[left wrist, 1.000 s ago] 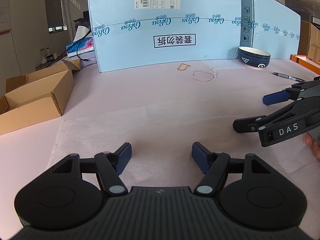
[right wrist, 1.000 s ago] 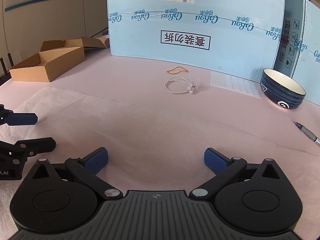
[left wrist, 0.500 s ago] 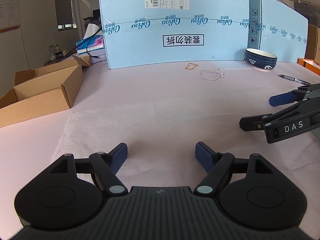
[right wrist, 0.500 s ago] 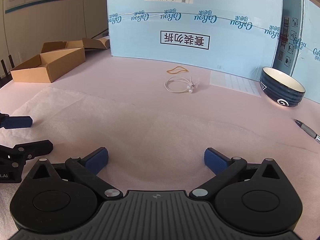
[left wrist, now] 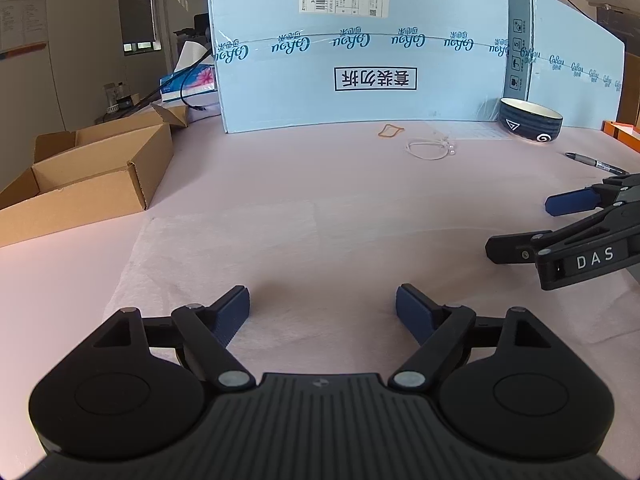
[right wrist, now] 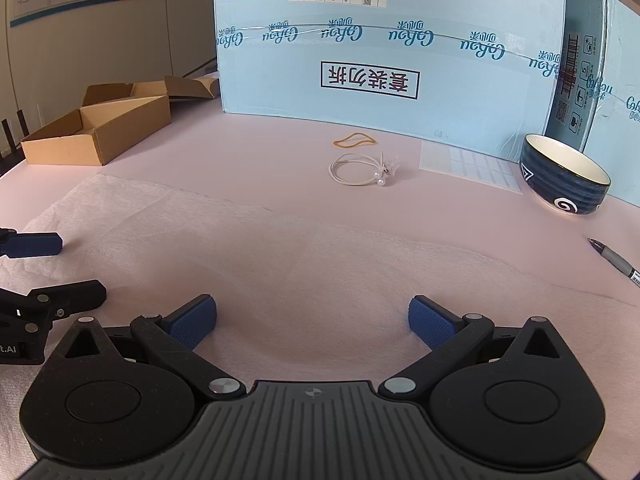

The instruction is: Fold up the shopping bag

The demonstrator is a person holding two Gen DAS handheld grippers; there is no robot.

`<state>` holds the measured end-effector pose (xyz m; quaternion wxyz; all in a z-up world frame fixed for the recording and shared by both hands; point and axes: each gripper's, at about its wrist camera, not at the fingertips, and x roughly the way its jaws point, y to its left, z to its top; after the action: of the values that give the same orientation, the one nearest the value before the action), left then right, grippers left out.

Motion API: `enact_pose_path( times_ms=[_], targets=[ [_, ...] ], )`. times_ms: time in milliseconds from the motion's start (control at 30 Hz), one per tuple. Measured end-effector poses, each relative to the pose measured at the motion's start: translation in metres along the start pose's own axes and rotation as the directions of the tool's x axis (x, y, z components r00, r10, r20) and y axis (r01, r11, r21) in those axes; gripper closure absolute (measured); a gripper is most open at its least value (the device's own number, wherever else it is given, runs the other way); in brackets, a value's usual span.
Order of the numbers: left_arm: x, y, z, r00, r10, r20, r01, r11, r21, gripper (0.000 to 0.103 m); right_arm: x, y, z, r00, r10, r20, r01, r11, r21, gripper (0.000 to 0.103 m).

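Ahead, shopping bag edge unobstructed.

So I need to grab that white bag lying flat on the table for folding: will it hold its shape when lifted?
Probably not. The bag lies thin and flat with soft wrinkles, so it will likely droop. It looks light, and may slide on the smooth pink table if pushed.
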<state>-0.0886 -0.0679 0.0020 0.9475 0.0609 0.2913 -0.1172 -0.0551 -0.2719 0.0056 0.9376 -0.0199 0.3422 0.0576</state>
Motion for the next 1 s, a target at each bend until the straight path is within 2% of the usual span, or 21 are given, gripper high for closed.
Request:
enact_pose_path(
  times_ms=[833,900,1000],
  targets=[
    [-0.004,0.000,-0.002,1.000,0.009,0.022,-0.008,1.000,-0.005,0.024,0.000,0.000,0.000,1.000,0.000,0.000,0.000,1.000,0.000,0.000],
    [-0.012,0.001,-0.003,0.999,0.003,0.043,-0.003,1.000,-0.016,0.026,0.000,0.000,0.000,1.000,0.000,0.000,0.000,1.000,0.000,0.000],
    [-0.029,0.004,-0.009,0.996,-0.045,0.073,0.048,0.998,-0.037,0.026,0.000,0.000,0.000,1.000,-0.001,0.000,0.001,1.000,-0.001,0.000]
  ],
)
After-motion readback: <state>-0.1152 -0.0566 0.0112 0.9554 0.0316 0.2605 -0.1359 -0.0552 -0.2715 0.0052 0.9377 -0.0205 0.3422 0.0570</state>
